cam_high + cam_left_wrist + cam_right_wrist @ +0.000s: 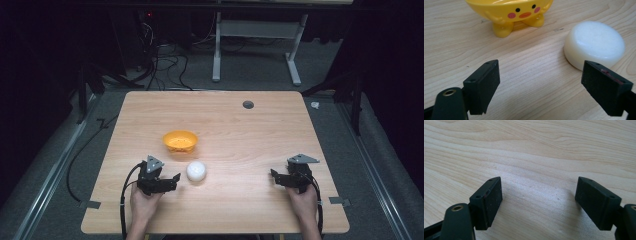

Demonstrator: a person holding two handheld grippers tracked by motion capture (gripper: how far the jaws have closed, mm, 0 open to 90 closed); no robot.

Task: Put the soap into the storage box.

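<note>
A round white puck-shaped block [196, 171] lies on the wooden table [250, 130] a little in front of a yellow duck-faced bowl [180, 141]. My left gripper [169, 181] rests low on the table just left of the white block [594, 43], open, with nothing between its jaws; its right jaw sits close in front of the block. The bowl [511, 12] stands on two small feet beyond it. My right gripper [280, 177] is held near the table's right front, open over bare wood [536, 182].
A small dark round grommet [248, 104] sits near the table's far edge. Beyond the table stand a white desk frame [255, 45] and loose cables [165, 60] on the floor. Metal clips [90, 204] mark the front corners.
</note>
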